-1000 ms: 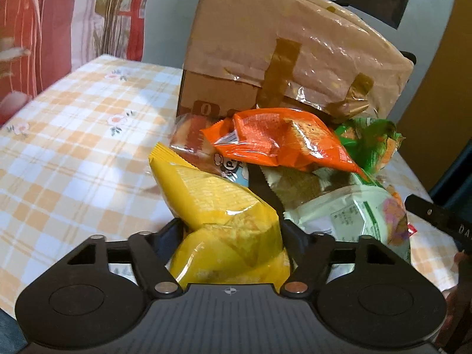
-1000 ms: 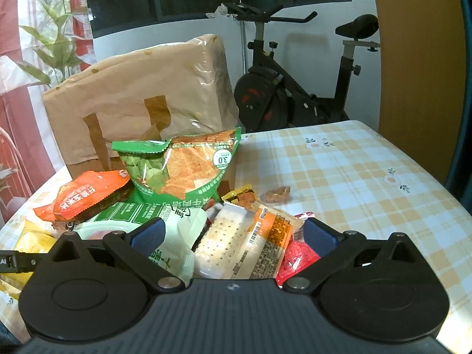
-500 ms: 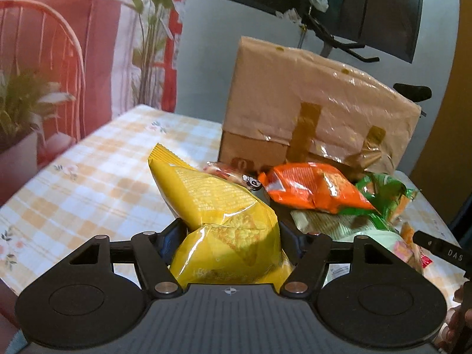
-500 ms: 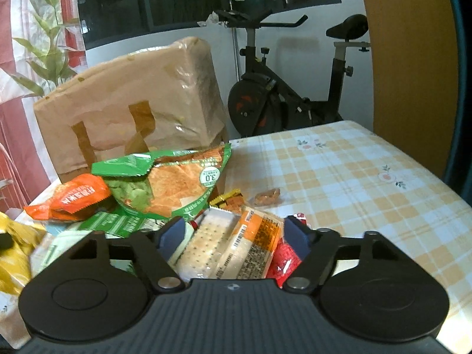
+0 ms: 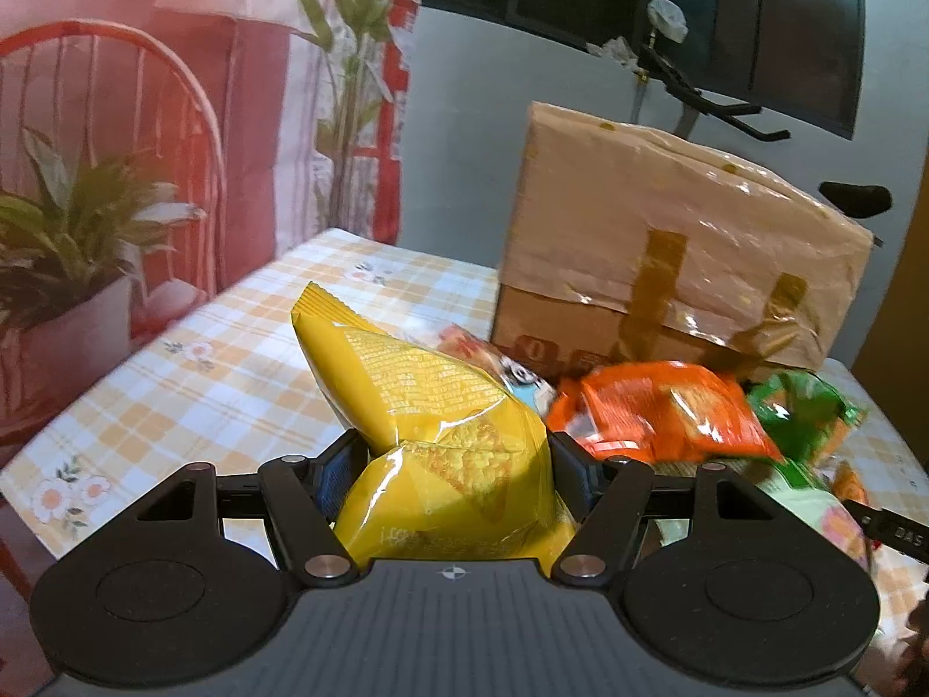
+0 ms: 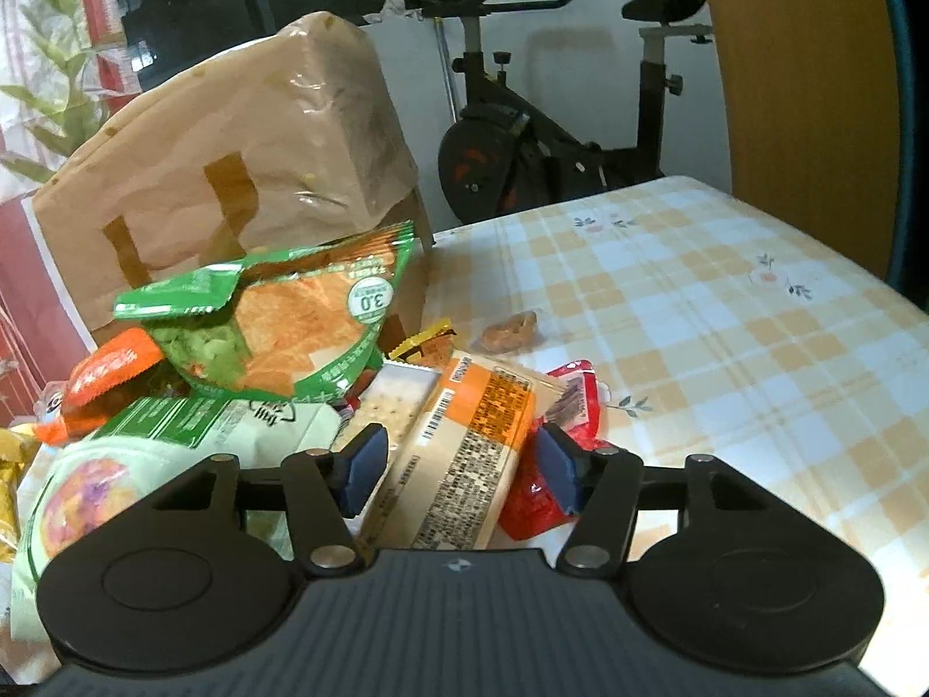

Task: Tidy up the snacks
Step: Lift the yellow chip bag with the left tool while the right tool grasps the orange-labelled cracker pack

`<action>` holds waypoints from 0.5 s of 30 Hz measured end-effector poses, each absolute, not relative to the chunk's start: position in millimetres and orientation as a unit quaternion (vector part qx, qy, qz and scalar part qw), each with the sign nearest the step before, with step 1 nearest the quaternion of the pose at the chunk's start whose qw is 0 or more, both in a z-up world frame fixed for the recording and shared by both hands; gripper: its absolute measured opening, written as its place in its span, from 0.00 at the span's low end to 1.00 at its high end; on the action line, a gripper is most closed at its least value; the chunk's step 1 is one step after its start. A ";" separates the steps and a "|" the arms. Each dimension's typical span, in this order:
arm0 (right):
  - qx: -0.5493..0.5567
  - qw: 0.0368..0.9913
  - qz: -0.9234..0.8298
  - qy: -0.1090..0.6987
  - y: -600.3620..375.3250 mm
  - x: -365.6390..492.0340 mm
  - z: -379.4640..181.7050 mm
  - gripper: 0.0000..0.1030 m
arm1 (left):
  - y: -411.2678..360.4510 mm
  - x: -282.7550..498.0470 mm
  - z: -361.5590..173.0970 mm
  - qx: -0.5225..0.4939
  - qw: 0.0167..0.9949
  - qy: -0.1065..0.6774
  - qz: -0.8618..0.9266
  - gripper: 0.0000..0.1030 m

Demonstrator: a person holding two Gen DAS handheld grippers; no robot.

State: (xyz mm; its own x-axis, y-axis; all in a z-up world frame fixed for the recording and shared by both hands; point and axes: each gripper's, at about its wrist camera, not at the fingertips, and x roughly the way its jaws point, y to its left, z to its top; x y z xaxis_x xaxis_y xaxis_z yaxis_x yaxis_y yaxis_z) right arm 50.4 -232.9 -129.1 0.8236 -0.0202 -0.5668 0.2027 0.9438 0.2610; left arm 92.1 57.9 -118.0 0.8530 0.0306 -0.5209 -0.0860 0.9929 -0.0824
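Now lifted farther off the pile: yellow bag [image 5: 441, 435], pinched by left gripper [image 5: 453, 459] for sorting; right gripper [image 6: 456, 467] spread around cracker pack [image 6: 464, 464] at 6 o'clock.

A lived-in home room. A table [image 6: 726, 313] under a yellow checked, flowered cloth holds a paper bag [image 5: 668, 244] and snack packets [image 6: 302, 325]. An exercise bike [image 6: 540, 145] stands against the wall, with a potted plant [image 5: 64, 267] and red patterned curtain [image 5: 191, 87] nearby.
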 end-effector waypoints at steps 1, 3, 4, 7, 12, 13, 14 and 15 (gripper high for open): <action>0.158 0.942 -0.059 0.291 -233.1 49.9 -129.3 0.58 | 58.9 91.7 -117.4 -0.050 0.962 0.267 0.035 0.69; 0.156 0.943 -0.054 0.291 -231.9 50.1 -129.1 0.51 | 60.0 91.7 -116.9 -0.052 0.962 0.265 0.038 0.69; 0.152 0.943 -0.053 0.292 -230.6 50.5 -129.1 0.50 | 60.4 92.0 -116.4 -0.052 0.962 0.264 0.039 0.69; 0.146 0.944 -0.053 0.292 -228.5 50.7 -129.2 0.49 | 58.7 90.2 -116.0 -0.047 0.964 0.260 0.041 0.69; 0.151 0.943 -0.054 0.293 -229.9 51.3 -130.9 0.49 | 57.3 89.0 -115.5 -0.045 0.964 0.259 0.040 0.69; 0.150 0.943 -0.054 0.293 -230.1 51.4 -130.6 0.49 | 57.4 88.7 -115.3 -0.045 0.964 0.258 0.040 0.69; 0.150 0.943 -0.053 0.293 -230.3 51.4 -130.6 0.49 | 57.6 87.7 -115.4 -0.045 0.965 0.257 0.040 0.69; 0.151 0.943 -0.053 0.293 -230.7 51.3 -130.7 0.49 | 57.4 87.4 -115.3 -0.045 0.965 0.256 0.040 0.69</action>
State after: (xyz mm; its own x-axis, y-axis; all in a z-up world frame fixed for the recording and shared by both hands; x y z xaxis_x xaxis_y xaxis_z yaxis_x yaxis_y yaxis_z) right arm 51.3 -230.7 -130.7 0.8228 -0.0108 -0.5682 0.1878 0.9488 0.2539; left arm 87.4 57.4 -115.3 0.8655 0.0534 -0.4981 -0.0992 0.9929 -0.0659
